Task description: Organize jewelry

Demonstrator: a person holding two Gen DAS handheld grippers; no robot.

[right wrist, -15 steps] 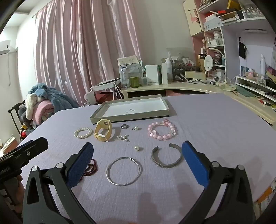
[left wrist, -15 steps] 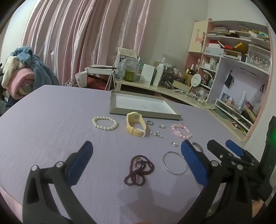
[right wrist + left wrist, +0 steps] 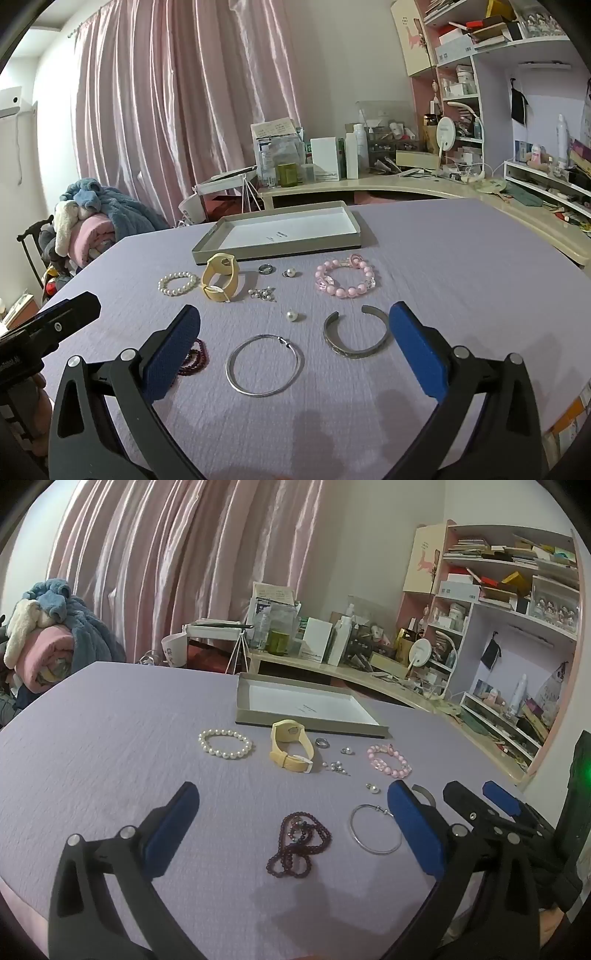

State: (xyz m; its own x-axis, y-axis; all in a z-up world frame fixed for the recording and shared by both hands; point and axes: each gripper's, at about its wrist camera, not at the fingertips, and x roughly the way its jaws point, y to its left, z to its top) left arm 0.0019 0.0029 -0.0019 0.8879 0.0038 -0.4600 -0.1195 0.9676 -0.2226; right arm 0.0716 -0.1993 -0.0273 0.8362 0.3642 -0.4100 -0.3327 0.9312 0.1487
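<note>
1. The left claw (image 3: 291, 825) hovers over the near edge of the counter (image 3: 110, 738), spread wide and gripping nothing; its black plastic arms end in flat blue textured pads.
2. The right claw (image 3: 295, 347) is likewise spread wide and empty, with the same blue pads.
3. The counter wears a lavender cloth with a fine crinkled weave.
4. A shallow rectangular tray (image 3: 258, 251), grey card outside and white within, lies toward the far edge.
5. Just in front of the tray stands a pale yellow matte watch (image 3: 220, 282), its strap looped.
6. Beside the watch lies a round white pearl bracelet (image 3: 225, 743).
7. A glossy pink bead bracelet (image 3: 345, 277) lies to the right.
8. Nearer the front edge lie a thin silver hoop bangle (image 3: 264, 363), an open engraved metal cuff (image 3: 356, 338), and a heaped dark garnet bead strand (image 3: 298, 843).
9. A dark ring (image 3: 266, 269) and a loose pearl (image 3: 291, 315) lie between these.
</note>
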